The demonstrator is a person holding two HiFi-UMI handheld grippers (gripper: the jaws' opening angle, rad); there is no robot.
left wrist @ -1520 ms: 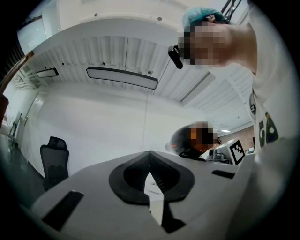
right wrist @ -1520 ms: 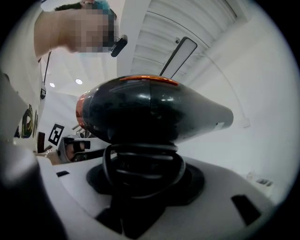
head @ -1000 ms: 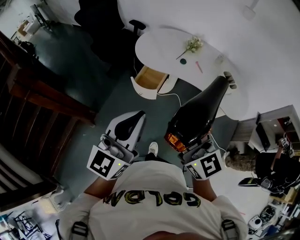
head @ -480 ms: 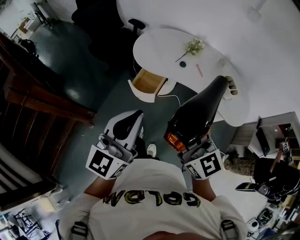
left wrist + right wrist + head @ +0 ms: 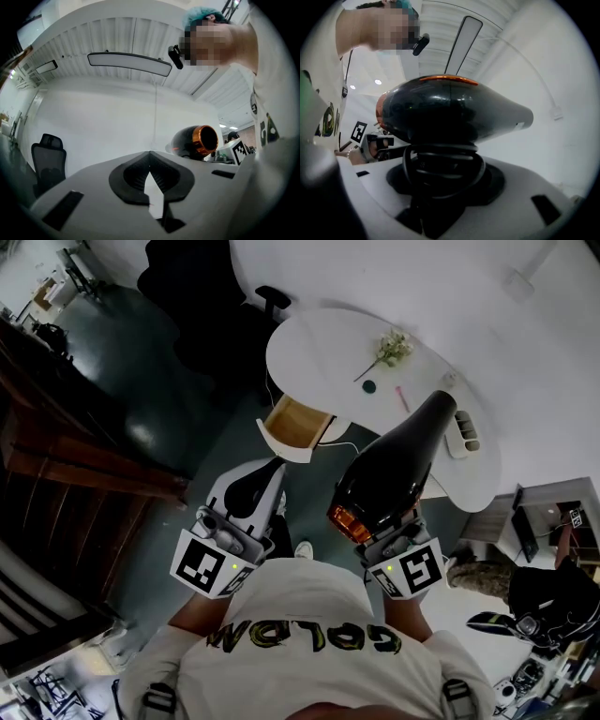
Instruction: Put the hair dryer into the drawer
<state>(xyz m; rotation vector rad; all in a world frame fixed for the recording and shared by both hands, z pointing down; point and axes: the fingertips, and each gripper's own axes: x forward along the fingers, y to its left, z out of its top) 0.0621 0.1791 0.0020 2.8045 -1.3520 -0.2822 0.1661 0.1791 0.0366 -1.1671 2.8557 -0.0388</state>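
The right gripper (image 5: 440, 171) has its fingers closed on the handle of a black hair dryer (image 5: 450, 110), with the dryer's dark cord wound in loops round the handle just where the pads bite. The barrel sits directly above those fingers and lies across them. Its orange-ringed end is to their left and its narrower end to their right. In the head view the dryer (image 5: 389, 470) is carried in the air, well short of the drawer, with the orange ring nearest the person. The left gripper (image 5: 150, 154) holds nothing. Its fingers are pressed together at the tips, and only the hollow between the pads shows light. The dryer's orange ring (image 5: 206, 139) shows off to the right of them. Ahead of the left fingertips, across a stretch of dark floor, an open wooden drawer (image 5: 298, 423) juts out from under a round white table (image 5: 319, 343). On the tabletop, beyond both pairs of fingers, lie a sprig of pale flowers (image 5: 391, 346) and a pink pen (image 5: 401, 397). A black office chair (image 5: 270, 298) stands past the table's far left edge.
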